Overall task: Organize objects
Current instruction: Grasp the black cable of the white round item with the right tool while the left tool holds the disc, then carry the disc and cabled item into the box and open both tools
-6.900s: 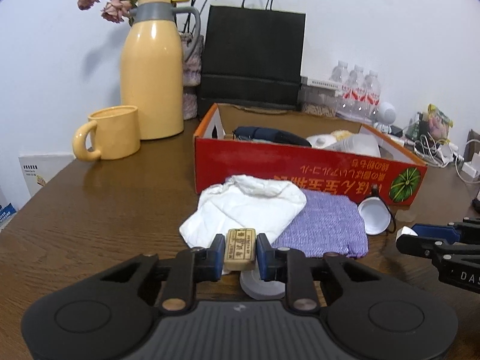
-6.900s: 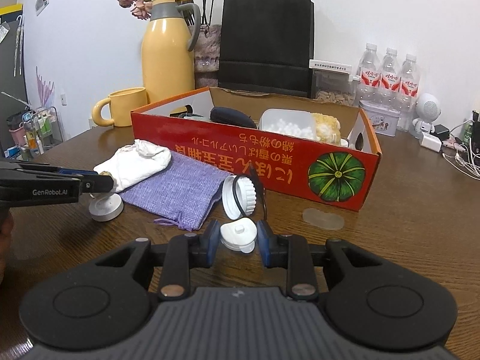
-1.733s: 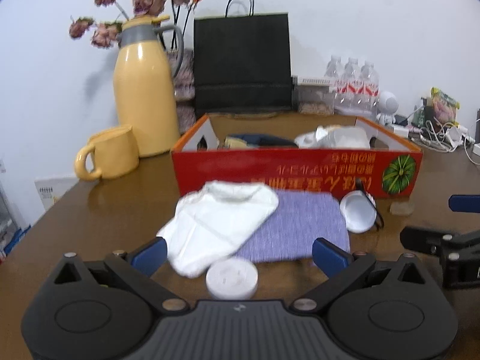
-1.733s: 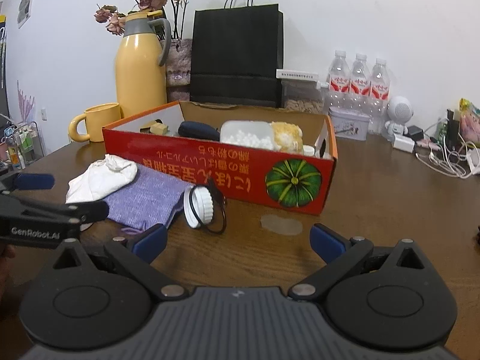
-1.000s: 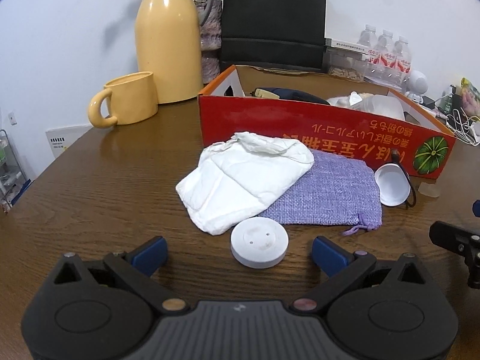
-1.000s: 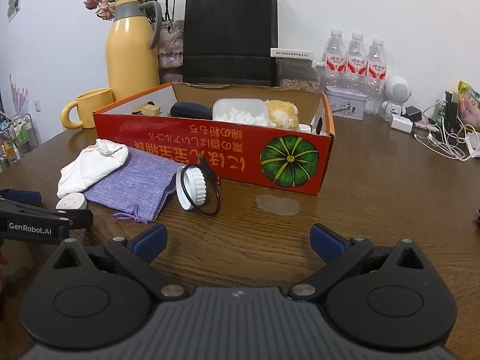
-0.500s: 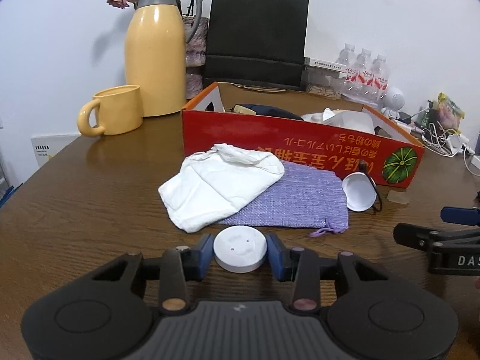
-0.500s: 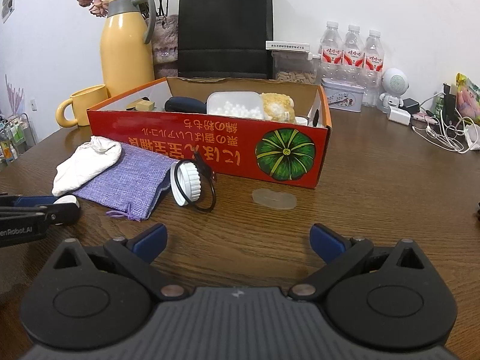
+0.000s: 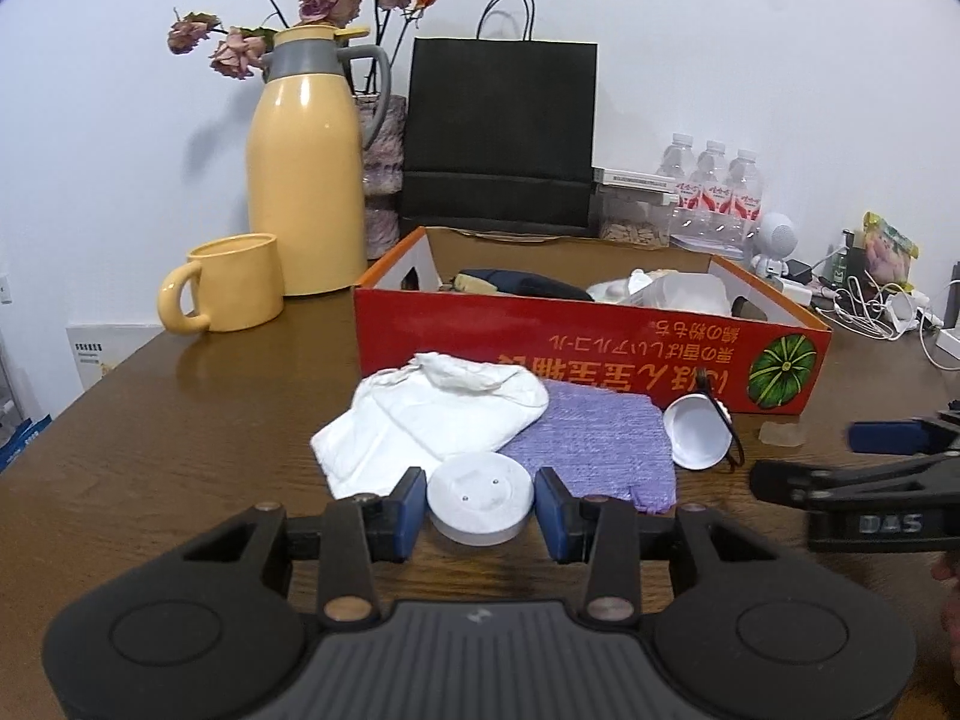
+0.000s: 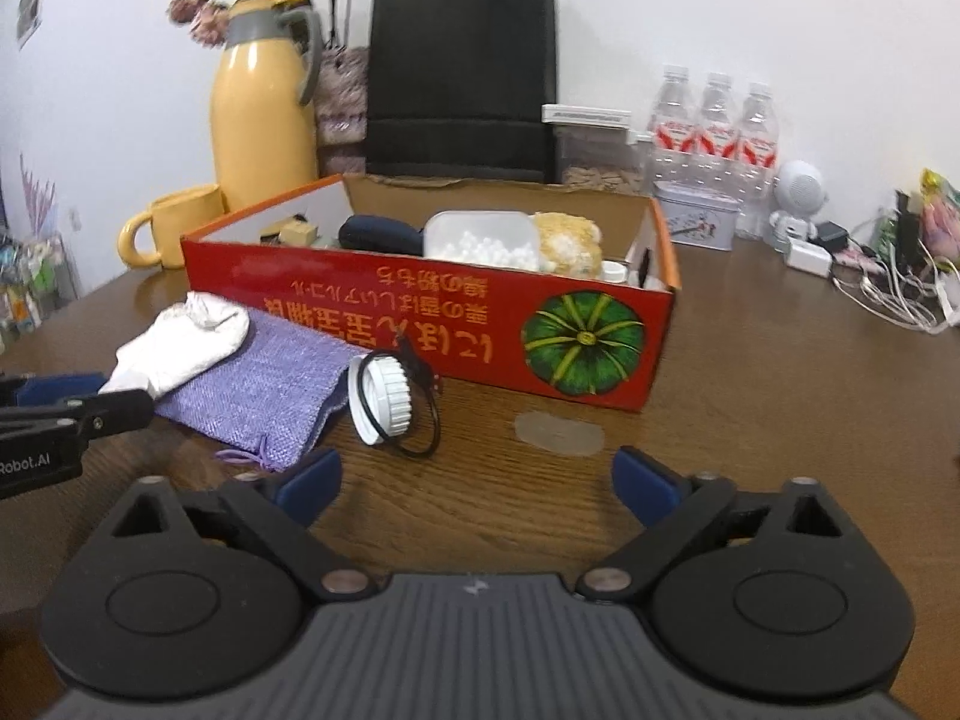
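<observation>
We have the left tongs (image 9: 480,504) closed on the white disc (image 9: 480,506), their blue pads pressed against its two sides at the near edge of the tabletop (image 9: 180,438), just in front of the white cloth (image 9: 432,414) and the purple pouch (image 9: 594,438). The disc looks like hard, smooth plastic, light and stiff, so we judge it will not deform, though its low rounded wall could slip if we tilt it; holding it across its widest line, as now, seems the safest place.

Our right tongs (image 10: 477,480) hold nothing. Their jaws have just been closing a little but stand wide apart over bare wood, near the ribbed white cap (image 10: 384,399) with its black ring (image 10: 423,414), which lies on its side to the left of a flat translucent piece (image 10: 561,433). The cap looks rigid and light too, and may roll.

The red box (image 9: 588,342) stands beyond, already holding several things, and is probably where the disc belongs.
</observation>
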